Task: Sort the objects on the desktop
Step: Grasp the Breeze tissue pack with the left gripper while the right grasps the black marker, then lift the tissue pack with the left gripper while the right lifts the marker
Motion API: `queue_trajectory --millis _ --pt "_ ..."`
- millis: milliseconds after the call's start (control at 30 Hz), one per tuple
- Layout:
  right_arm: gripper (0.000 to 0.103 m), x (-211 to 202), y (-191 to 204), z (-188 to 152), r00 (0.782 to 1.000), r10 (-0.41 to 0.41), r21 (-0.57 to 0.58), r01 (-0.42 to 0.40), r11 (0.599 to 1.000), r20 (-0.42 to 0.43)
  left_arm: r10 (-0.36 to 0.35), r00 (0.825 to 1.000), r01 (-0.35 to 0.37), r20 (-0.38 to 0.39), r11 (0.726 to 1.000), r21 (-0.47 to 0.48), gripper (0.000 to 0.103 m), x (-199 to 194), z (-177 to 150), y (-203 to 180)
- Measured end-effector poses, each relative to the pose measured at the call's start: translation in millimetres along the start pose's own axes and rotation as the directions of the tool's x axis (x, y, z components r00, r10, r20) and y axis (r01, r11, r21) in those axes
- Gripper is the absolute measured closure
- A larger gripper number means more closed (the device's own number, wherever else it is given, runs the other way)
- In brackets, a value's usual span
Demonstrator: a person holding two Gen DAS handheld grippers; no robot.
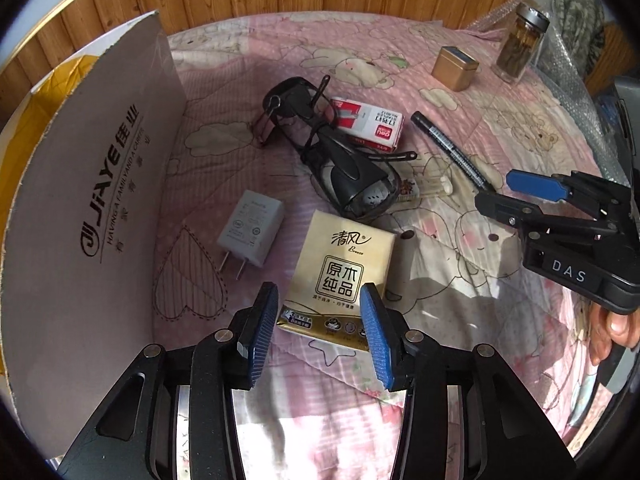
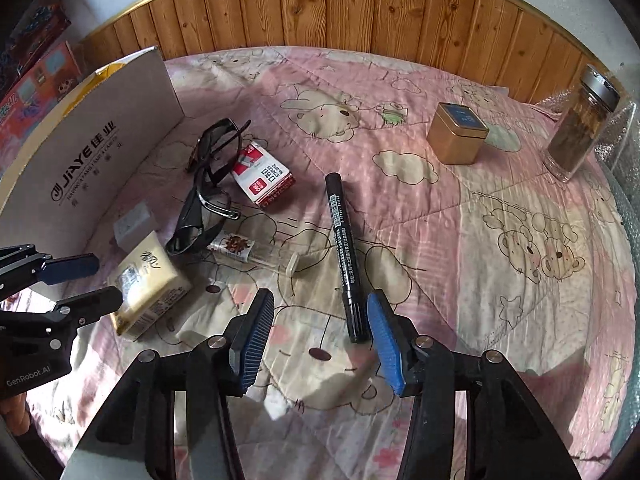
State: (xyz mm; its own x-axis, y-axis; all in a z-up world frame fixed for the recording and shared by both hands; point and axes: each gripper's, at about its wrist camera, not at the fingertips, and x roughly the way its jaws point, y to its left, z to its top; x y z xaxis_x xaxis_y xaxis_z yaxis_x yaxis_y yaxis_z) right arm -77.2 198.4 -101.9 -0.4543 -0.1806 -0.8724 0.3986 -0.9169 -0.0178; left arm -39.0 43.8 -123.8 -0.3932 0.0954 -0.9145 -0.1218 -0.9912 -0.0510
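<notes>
We take the tissue pack (image 1: 340, 276) as our landmark on the pink quilt (image 1: 460, 360); left of it stands the cardboard box (image 1: 100, 208), with the white charger (image 1: 252, 234) just beside the pack; our left gripper (image 1: 319, 334) hangs over the pack's near edge, jaws wide, nothing gripped; beyond the pack lie the dark glasses (image 1: 340, 164) and staple box (image 1: 370, 126); right of it the black marker (image 2: 345, 252), its near tip between the spread, empty jaws of our right gripper (image 2: 321, 340).
</notes>
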Motion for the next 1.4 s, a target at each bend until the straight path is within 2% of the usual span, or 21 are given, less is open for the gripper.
queue_trajectory --millis 100,233,333,433,500,567,600,633,800,933,1200,1400 --pt "0.053 20 -5 3 0.999 -0.01 -0.016 0.01 1.0 -0.032 -0.019 1.0 0.019 0.017 1.0 -0.004 0.051 5 1 1" --pt "0.056 36 -12 6 0.998 -0.008 -0.021 0.007 1.0 -0.059 -0.054 0.998 0.054 0.022 0.998 -0.022 0.051 7 7 1" --pt "0.056 38 -15 8 0.999 0.007 -0.028 -0.008 1.0 -0.046 -0.084 0.996 0.085 0.013 0.996 -0.016 0.049 13 10 -6" --pt "0.069 36 -12 9 0.999 0.017 -0.038 -0.019 0.999 -0.045 -0.107 0.994 0.107 0.005 0.994 -0.001 0.048 16 11 -12" --pt "0.086 35 -9 10 0.998 0.023 -0.054 -0.025 0.998 -0.051 -0.112 0.994 0.112 -0.011 0.994 0.014 0.047 21 9 -15" --pt "0.086 34 -7 9 0.998 0.03 -0.057 -0.033 0.998 -0.057 -0.104 0.994 0.106 -0.04 0.994 0.028 0.047 31 5 -19" --pt "0.086 34 -6 9 0.998 0.032 -0.059 -0.036 0.998 -0.059 -0.087 0.996 0.087 -0.006 0.995 0.052 0.046 29 3 -22" --pt "0.086 33 -6 8 0.998 0.035 -0.058 -0.038 0.998 -0.059 -0.071 0.997 0.071 -0.006 0.995 0.065 0.046 31 2 -25" --pt "0.087 26 -10 10 0.996 0.069 -0.016 -0.07 0.997 -0.053 -0.101 0.995 0.101 0.013 0.995 0.022 0.05 30 6 -17" --pt "0.087 15 -9 14 0.993 0.108 0.016 -0.107 0.994 -0.036 -0.091 0.996 0.091 0.015 0.996 0.005 0.05 28 9 -15" --pt "0.087 -5 -7 21 0.988 0.155 0.046 -0.154 0.987 0.001 -0.085 0.994 0.086 0.065 0.996 -0.01 0.051 2 16 -14" --pt "0.087 -20 -7 12 0.981 0.195 0.091 -0.195 0.977 0.012 -0.089 0.99 0.092 0.108 0.995 -0.026 0.051 -18 20 -11"
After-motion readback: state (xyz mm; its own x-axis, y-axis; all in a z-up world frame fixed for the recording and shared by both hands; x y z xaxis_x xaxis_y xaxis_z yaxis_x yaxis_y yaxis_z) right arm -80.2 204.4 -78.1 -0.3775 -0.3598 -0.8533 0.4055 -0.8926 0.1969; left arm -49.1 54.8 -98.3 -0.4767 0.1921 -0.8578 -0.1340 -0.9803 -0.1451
